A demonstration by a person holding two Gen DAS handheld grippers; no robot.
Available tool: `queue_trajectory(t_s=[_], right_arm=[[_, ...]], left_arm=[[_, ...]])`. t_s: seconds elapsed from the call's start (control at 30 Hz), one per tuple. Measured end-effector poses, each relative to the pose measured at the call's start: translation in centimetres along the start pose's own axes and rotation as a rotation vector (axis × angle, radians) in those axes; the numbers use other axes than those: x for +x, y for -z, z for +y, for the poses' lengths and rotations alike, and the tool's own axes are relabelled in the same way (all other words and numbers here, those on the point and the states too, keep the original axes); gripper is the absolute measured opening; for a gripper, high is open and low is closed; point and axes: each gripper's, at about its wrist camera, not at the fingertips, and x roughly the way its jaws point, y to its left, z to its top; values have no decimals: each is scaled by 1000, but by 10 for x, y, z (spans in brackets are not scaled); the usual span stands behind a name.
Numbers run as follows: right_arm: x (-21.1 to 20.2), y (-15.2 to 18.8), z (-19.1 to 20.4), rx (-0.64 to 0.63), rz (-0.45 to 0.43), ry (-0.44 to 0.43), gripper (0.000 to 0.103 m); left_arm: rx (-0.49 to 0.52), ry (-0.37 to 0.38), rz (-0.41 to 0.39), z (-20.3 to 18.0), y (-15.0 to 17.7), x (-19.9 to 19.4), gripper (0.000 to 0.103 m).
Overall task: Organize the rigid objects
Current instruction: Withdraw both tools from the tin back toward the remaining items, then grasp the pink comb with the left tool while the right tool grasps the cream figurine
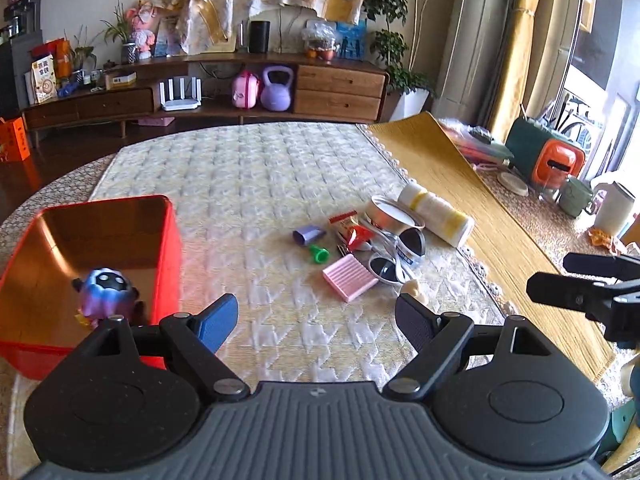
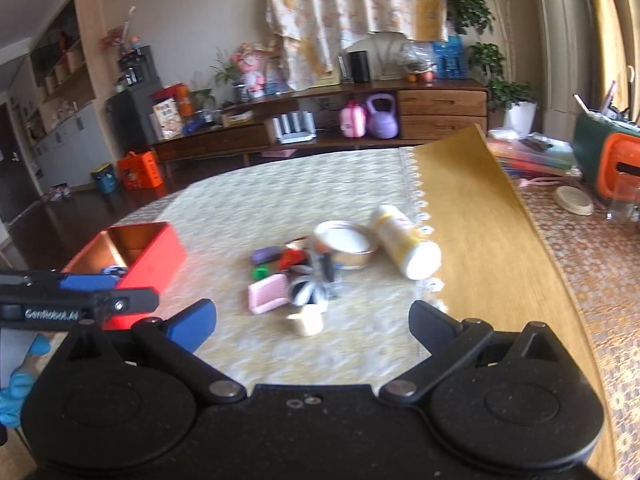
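A red box (image 1: 168, 248) stands at the left of the table and holds a purple round-headed toy figure (image 1: 105, 292); the box also shows in the right wrist view (image 2: 156, 256). A heap of small objects lies mid-table: a pink ribbed block (image 1: 349, 278), a green cap (image 1: 320, 255), a purple piece (image 1: 308, 235), a round tin (image 1: 394, 214), a white and yellow bottle (image 1: 436, 214) and a cream piece (image 2: 306, 320). My left gripper (image 1: 316, 320) is open and empty next to the box. My right gripper (image 2: 314, 326) is open and empty, just short of the cream piece.
A yellow mat (image 1: 460, 184) covers the table's right side. An orange and green appliance (image 1: 548, 156), a mug (image 1: 574, 196) and a white kettle (image 1: 614, 208) stand at the far right. A wooden sideboard (image 1: 240, 88) runs behind the table.
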Motion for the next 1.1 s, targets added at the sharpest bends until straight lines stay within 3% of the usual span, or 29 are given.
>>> queue_trajectory(t_s=[0.17,0.43,0.6,0.83,0.9,1.1], right_arm=[[14,8,-11,-28,32,6,103],[48,23,2,-165,100,-27,97],[71,25,4,-201,143,-44,82],[91,24,10,-232,154,-53,74],[95,23,11,-237,158,-65,65],[103,22,15,-250,163,-71,54]], left_arm=[[32,1,17,-10,0,27,86],[59,20,53,-12,-6,75,86],[102,47,85,-16,-8,98,86],[128,36,117,-13,-11,124,86],[137,42,120,-12,-12,128,86],[219,53,107,-19,-11,135,86]])
